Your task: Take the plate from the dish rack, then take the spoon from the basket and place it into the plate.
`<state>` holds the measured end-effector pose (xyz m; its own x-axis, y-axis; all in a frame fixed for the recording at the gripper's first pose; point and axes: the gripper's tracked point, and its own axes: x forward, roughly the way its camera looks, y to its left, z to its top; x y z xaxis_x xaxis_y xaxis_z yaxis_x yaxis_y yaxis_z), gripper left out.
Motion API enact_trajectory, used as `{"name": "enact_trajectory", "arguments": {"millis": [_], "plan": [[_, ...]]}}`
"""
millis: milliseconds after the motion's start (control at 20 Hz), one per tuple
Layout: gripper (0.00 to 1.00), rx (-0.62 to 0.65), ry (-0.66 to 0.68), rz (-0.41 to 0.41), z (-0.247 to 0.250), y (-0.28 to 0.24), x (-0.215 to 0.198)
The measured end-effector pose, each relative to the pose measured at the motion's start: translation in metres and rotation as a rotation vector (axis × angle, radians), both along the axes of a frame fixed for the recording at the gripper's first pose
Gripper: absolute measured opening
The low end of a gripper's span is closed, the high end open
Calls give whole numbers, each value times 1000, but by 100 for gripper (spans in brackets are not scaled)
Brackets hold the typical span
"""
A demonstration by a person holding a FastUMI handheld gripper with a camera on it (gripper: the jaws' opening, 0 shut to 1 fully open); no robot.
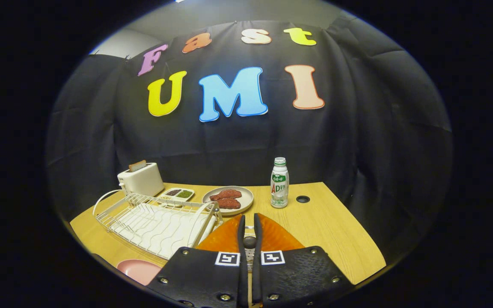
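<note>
An orange plate (pixel 274 236) lies flat on the wooden table (pixel 332 231), directly under and just ahead of my fingers. My gripper (pixel 249 219) hangs over it with the fingers almost together. A slim spoon (pixel 249 242) with a dark rounded end is pinched between them, above the plate's middle. Left of the fingers stands the white wire dish rack (pixel 156 222), with no dishes in its slots.
Beyond the rack are a white toaster (pixel 140 179) and a small tray of seasonings (pixel 179 193). A grey plate with red meat (pixel 228 199) and a white drink bottle (pixel 279 183) stand further back. A pink plate (pixel 139 270) sits near the table's front edge, left of the fingers.
</note>
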<state>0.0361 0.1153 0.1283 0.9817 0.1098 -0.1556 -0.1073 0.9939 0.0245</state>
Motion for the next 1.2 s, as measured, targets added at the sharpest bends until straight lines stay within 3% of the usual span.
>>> {"name": "enact_trajectory", "arguments": {"millis": [450,900,1100,1200], "plan": [[4,22,-18,15,66,25,-48],[3,-53,-50,69,91,75,-103],[3,-40,-35,128,88,111,-123],[4,-29,-1,200,73,135,-136]]}}
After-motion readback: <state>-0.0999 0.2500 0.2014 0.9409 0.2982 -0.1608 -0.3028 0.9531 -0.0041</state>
